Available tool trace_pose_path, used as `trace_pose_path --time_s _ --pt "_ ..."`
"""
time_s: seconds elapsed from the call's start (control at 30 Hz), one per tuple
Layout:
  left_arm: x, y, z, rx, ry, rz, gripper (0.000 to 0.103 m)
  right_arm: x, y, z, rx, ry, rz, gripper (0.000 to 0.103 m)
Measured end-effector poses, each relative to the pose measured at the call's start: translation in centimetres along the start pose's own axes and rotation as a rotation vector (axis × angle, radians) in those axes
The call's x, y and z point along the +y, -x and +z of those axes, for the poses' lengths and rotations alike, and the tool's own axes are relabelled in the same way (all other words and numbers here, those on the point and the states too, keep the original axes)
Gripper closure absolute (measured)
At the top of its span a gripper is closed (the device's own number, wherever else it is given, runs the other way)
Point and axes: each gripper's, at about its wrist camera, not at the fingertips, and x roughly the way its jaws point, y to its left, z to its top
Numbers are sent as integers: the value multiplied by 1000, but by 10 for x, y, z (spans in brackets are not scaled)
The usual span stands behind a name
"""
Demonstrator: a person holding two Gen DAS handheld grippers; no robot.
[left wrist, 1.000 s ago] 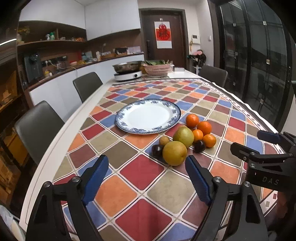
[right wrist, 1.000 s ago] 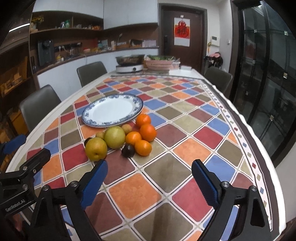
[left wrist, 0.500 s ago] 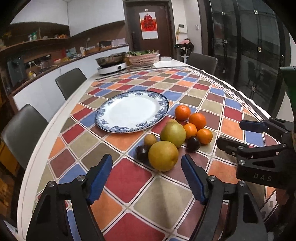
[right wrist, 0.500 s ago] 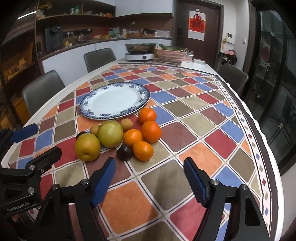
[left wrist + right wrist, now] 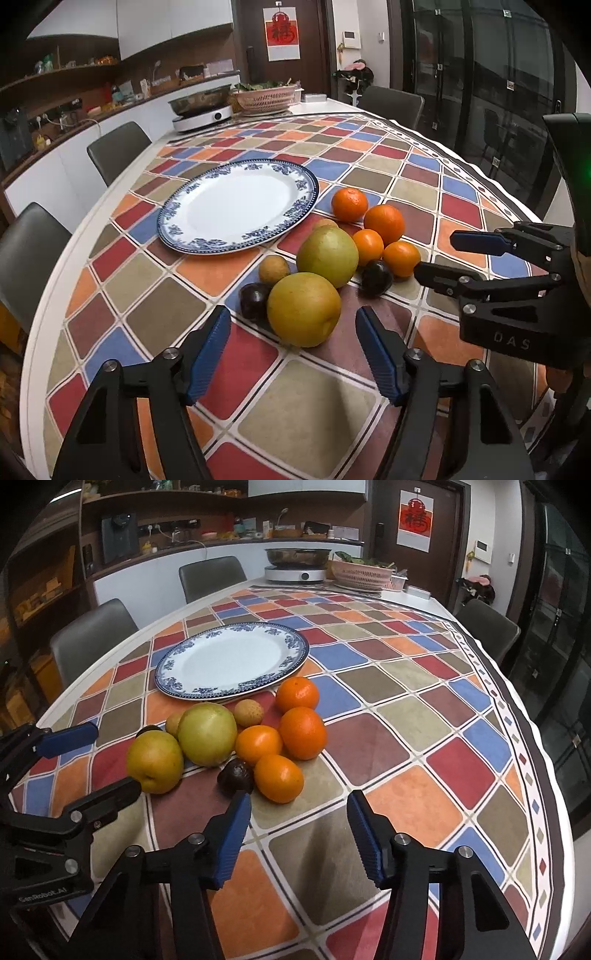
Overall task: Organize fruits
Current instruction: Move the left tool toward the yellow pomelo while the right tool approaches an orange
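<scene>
A heap of fruit lies on the chequered tablecloth beside an empty blue-rimmed white plate [image 5: 236, 205] [image 5: 229, 661]: a yellow pear [image 5: 303, 309] [image 5: 155, 761], a green pear [image 5: 327, 256] [image 5: 207, 734], several oranges [image 5: 384, 224] [image 5: 302, 732], dark plums [image 5: 376, 277] [image 5: 236, 771] and small brown fruits [image 5: 273, 269]. My left gripper [image 5: 293, 354] is open, just short of the yellow pear. My right gripper [image 5: 299, 834] is open, just short of the nearest orange [image 5: 279, 777] and a plum. Each gripper also shows in the other's view, left [image 5: 85, 760] and right [image 5: 454, 254].
The table's far end holds an induction cooker with a pan [image 5: 202, 110] and a pink basket of greens [image 5: 267, 98]. Grey chairs [image 5: 118, 151] stand along the left side and one at the far right [image 5: 487, 627]. The table edge runs close on the right.
Both grippers have moved forward and lower toward the fruit heap, which now looks larger. Both stay open. No fruit has moved.
</scene>
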Motion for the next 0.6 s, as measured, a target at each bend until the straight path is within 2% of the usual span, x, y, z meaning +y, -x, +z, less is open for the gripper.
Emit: trace_pose_path --time_s 0.1,0.3,0.6 --pt "1 -6 1 12 7 -7 38 0 -6 2 13 9 20 53" --pt "-1 -16 4 30 10 -29 42 2 -18 4 38 28 51 53" --pt "-2 -30 10 67 46 -39 49 4 -30 13 44 72 37 53"
